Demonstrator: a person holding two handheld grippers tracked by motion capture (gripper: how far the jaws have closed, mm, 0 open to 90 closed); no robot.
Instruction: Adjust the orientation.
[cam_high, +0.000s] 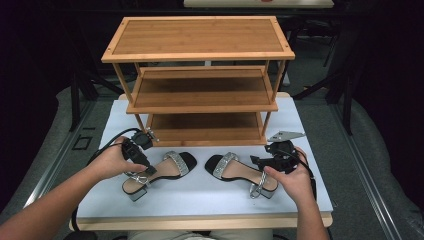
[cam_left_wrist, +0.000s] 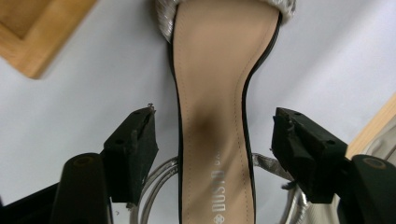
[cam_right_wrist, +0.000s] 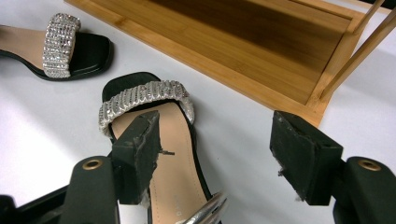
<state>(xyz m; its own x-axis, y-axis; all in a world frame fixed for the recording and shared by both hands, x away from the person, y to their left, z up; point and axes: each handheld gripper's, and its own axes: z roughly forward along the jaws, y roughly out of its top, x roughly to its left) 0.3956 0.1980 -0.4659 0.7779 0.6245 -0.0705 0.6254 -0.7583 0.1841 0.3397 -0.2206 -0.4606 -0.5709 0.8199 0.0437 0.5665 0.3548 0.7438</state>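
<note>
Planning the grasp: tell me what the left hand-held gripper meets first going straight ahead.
Likely the left sandal's insole, which lies between the open jaws of the left hand-held gripper; depth is unclear.

Silver letters reading roughly "DUSTO" are printed on the left sandal's insole (cam_left_wrist: 212, 140).

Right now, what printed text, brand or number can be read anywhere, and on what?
"DUSTO", as best it reads, in silver on the insole of the left sandal, with a small emblem beneath.
A faint imprint on the right sandal insole is too blurred to read.
Nothing legible on the wooden rack.
</note>
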